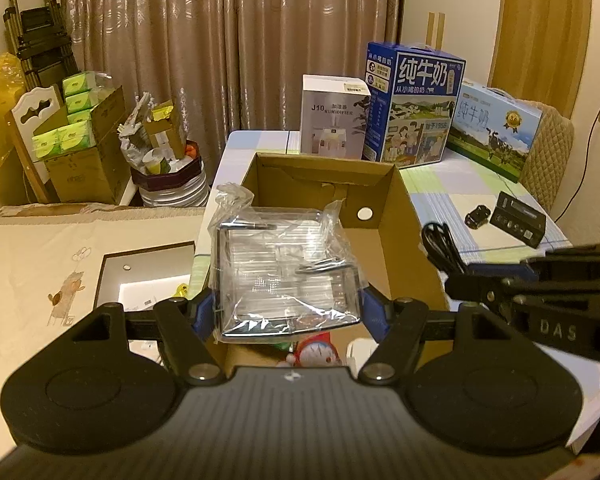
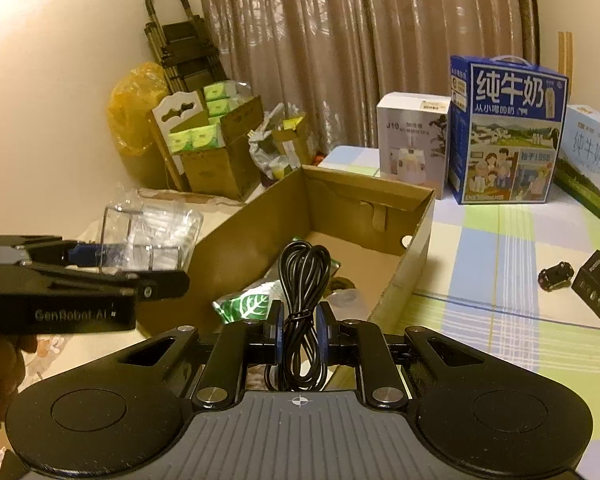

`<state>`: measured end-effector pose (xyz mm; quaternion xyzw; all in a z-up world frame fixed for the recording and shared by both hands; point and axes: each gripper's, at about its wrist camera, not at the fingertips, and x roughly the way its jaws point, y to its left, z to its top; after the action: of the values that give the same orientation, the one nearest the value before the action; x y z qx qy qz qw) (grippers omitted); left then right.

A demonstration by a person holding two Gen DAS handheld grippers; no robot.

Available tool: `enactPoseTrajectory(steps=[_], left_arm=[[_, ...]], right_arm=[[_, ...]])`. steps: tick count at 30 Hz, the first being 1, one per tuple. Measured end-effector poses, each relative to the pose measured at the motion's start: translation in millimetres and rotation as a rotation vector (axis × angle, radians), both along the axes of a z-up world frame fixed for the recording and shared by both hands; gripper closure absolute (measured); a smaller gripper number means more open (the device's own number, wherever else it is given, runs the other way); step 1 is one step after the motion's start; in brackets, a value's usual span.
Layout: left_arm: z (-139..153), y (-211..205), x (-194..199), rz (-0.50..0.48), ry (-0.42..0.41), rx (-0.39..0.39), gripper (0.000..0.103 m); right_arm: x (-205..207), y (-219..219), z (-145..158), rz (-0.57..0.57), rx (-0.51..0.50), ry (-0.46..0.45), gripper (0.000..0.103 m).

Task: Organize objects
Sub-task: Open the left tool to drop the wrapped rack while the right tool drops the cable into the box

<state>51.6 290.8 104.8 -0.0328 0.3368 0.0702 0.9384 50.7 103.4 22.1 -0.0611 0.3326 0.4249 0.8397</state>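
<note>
Left gripper (image 1: 286, 308) — blue pads clamped on a clear, crinkled plastic packet (image 1: 284, 272) of rigid transparent pieces, held above the near left edge of the box (image 1: 396, 216), an open brown corrugated carton on the checked tablecloth (image 2: 496, 264). Right gripper (image 2: 299, 330) — jaws drawn narrow on a coiled, glossy black cable (image 2: 302, 276), its loop standing up over the box's near end. Inside the box lies a green leaf-print pouch (image 2: 248, 306). Behind stand a white humidifier carton (image 2: 414, 138) and a blue milk carton (image 2: 508, 128).
</note>
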Motion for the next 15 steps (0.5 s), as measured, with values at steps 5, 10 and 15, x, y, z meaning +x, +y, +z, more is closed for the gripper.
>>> enactPoseTrajectory(steps=[5, 10, 15], left_arm=[[-9, 7, 15, 0.0, 0.012, 0.004, 0.033], [-15, 10, 15, 0.004, 0.023, 0.0, 0.033], [-21, 10, 13, 0.005, 0.038, -0.005, 0.033]], right_arm=[[9, 4, -7, -0.01, -0.005, 0.015, 0.09], [13, 6, -13, -0.007, -0.006, 0.032, 0.09], [14, 11, -17, 0.001, -0.003, 0.045, 0.09]])
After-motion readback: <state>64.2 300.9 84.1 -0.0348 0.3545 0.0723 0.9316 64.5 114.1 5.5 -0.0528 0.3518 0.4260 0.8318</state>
